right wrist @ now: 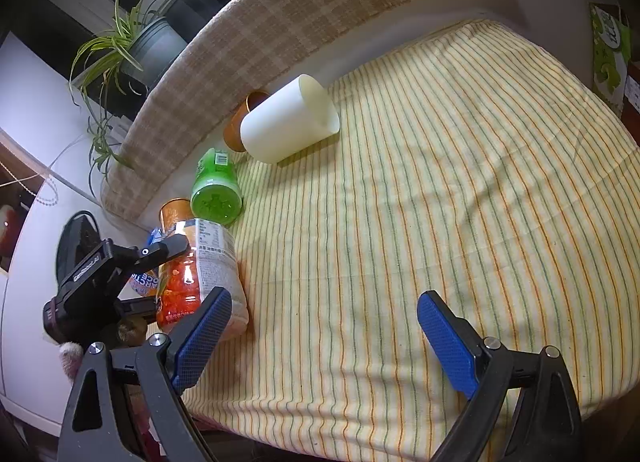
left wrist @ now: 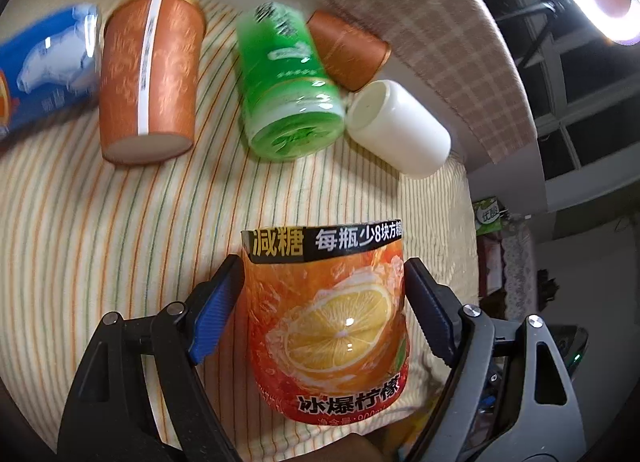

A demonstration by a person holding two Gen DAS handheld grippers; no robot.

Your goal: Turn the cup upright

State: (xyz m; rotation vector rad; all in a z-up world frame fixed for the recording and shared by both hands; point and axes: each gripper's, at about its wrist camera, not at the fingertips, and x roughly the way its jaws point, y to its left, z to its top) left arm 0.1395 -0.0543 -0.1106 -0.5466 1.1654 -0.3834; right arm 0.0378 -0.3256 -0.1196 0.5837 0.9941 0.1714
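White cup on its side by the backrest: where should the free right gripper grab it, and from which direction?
Grip the white cup across its mid-wall, probably coming from above. It lies on its side on the striped cloth, open mouth facing right, so the curved sides are exposed. The right gripper is open and empty.

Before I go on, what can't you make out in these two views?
- Left gripper on the orange lemon-label plastic cup: the cup's lower end is cut off by the left wrist frame edge.
- Blue polar-bear carton: motion-blurred, cropped at the left edge.
- Small brown paper cup: mostly hidden behind the white plastic cup.
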